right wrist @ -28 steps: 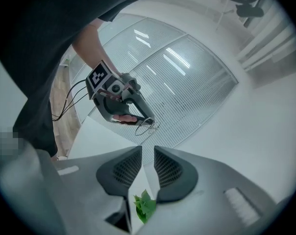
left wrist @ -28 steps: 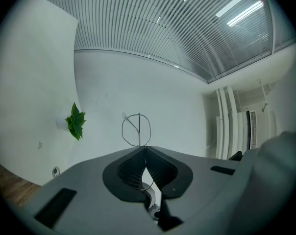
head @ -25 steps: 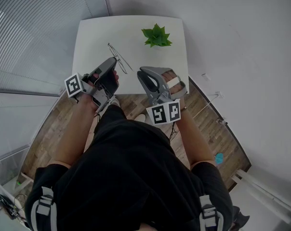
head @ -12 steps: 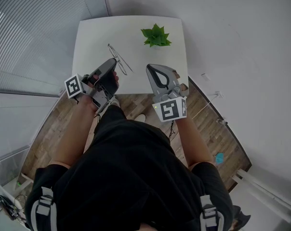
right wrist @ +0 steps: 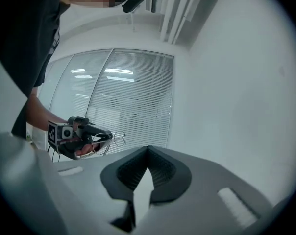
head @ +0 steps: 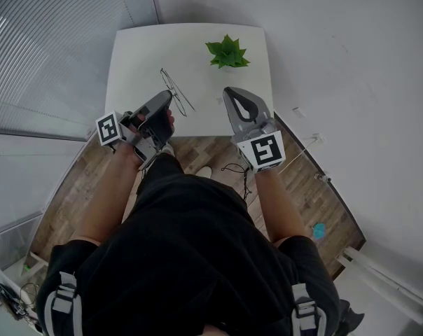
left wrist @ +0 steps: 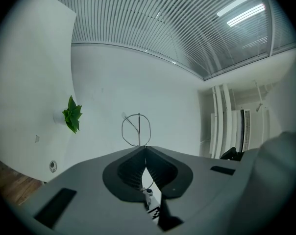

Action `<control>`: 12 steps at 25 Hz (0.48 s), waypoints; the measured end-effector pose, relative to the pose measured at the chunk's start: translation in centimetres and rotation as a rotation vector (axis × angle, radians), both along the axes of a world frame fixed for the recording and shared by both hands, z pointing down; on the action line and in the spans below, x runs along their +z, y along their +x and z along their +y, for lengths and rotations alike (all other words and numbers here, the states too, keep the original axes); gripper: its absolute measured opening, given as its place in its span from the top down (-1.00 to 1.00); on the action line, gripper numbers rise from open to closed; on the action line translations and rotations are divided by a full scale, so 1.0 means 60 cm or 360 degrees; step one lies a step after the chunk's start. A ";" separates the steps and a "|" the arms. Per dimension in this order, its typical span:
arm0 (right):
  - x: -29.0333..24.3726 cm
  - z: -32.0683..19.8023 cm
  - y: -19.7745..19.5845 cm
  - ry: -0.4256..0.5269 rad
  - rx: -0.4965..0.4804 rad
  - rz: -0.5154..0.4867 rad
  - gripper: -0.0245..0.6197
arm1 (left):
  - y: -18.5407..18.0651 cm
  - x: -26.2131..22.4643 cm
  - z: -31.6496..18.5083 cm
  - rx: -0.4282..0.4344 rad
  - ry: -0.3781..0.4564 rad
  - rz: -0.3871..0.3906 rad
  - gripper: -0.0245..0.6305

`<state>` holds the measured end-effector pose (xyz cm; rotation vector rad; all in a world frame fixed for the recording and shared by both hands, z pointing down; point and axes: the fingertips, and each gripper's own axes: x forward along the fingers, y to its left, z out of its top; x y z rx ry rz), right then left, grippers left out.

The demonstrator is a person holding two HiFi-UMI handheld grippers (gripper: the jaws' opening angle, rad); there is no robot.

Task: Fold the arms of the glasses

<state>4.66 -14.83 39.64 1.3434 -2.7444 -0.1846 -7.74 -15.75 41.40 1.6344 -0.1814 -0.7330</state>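
The thin wire-framed glasses [head: 174, 89] hang above the white table [head: 134, 54], with my left gripper [head: 165, 99] shut on them. In the left gripper view one round lens rim [left wrist: 136, 129] sticks up just past the closed tips of the left gripper [left wrist: 144, 148], and a wire runs back between the pads. My right gripper [head: 230, 92] is shut and holds nothing, a short way to the right of the glasses. The right gripper view shows its jaws [right wrist: 148, 149] pressed together, with the left gripper [right wrist: 108, 136] and the glasses [right wrist: 114, 139] off to the left.
A small green potted plant [head: 227, 52] stands at the table's far right and also shows in the left gripper view [left wrist: 72, 114]. White walls and a slatted blind [head: 50, 47] surround the table. Wooden floor [head: 197, 152] lies below its near edge.
The right gripper has closed, rolled so its marker cube faces up, and drawn right, away from the glasses. The left gripper has stayed put with the glasses, which now sit slightly differently.
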 end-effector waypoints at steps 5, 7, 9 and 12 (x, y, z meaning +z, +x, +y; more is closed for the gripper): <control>0.012 0.002 0.004 -0.0044 -0.0001 -0.0046 0.89 | 0.005 0.007 0.012 0.0039 0.0007 -0.0004 0.89; 0.013 0.003 0.003 -0.0054 -0.0007 -0.0064 0.89 | 0.007 0.010 0.016 0.0049 0.0009 -0.0006 0.89; 0.016 0.003 0.003 -0.0064 -0.0007 -0.0089 0.89 | 0.010 0.013 0.019 0.0064 0.0012 -0.0004 0.89; 0.018 0.003 0.003 -0.0071 -0.0008 -0.0109 0.89 | 0.014 0.016 0.025 0.0082 0.0011 0.0004 0.89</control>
